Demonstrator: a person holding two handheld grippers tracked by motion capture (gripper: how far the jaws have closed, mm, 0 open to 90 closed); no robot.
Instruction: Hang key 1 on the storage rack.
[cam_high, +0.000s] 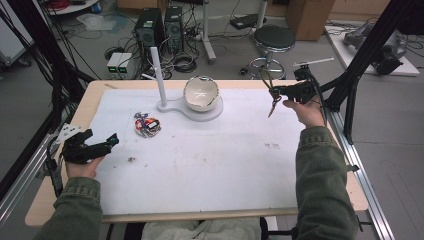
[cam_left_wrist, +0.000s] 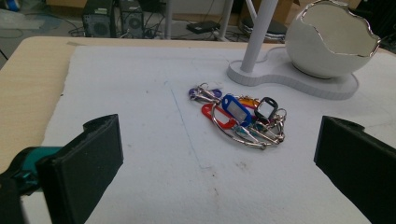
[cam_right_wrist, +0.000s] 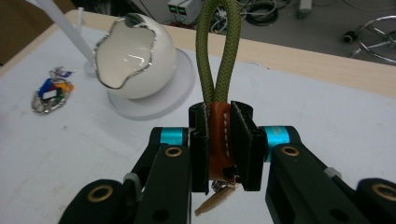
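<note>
Sleeves near; stained white mat, table, cluttered floor, seemingly cables.

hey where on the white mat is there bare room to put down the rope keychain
The mat's whole near half, between both sleeves, is bare, as is the right side below the right claw holding the rope keychain. It is crowded at the far middle: bowl, post stand, key bunch.

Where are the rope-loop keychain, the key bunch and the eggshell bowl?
rope-loop keychain (cam_right_wrist: 219, 135), right gripper view: orange leather wrap clamped between the jaws.
key bunch (cam_left_wrist: 240, 119), left gripper view: blue tag amid the rings.
eggshell bowl (cam_high: 201, 94), high view: inner wall below the jagged rim.
</note>
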